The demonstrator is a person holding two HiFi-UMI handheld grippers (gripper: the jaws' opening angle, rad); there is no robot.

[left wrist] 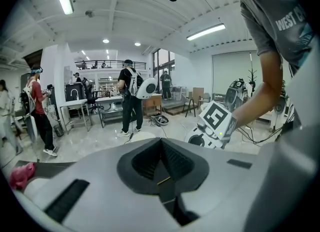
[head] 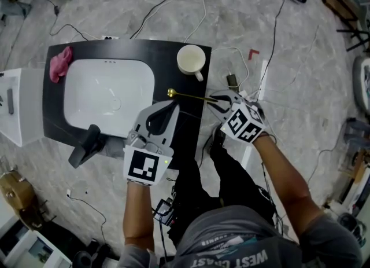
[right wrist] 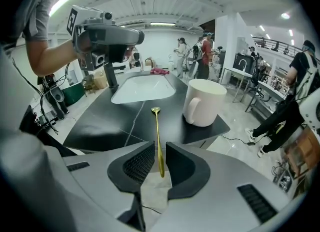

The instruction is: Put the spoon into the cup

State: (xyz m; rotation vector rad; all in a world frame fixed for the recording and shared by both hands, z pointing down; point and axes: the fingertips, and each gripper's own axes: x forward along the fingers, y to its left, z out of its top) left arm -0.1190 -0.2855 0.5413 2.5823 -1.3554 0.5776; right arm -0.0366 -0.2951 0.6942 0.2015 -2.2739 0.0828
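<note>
inspecting the right gripper (right wrist: 160, 147) first: its jaws are drawn in narrow on the handle end of the gold spoon (right wrist: 157, 131), with nothing else between them. the spoon runs straight out from the jaws, its bowl over the black counter (right wrist: 100, 121); whether the bowl touches the surface cannot be told. the white cup (right wrist: 205, 101) stands upright at the counter's corner, to the right of the spoon and apart from it, its handle turned toward the spoon's side. in the head view the spoon's handle overhangs the counter edge, where the right gripper meets it, and the bowl sits between the cup and the white sink basin (head: 107, 96). left gripper (left wrist: 161, 143): jaws together, nothing held; it hangs over the counter's near edge, just beside the basin and apart from the cup. a pink cloth (head: 59, 63) lies at the basin's far left corner.
</note>
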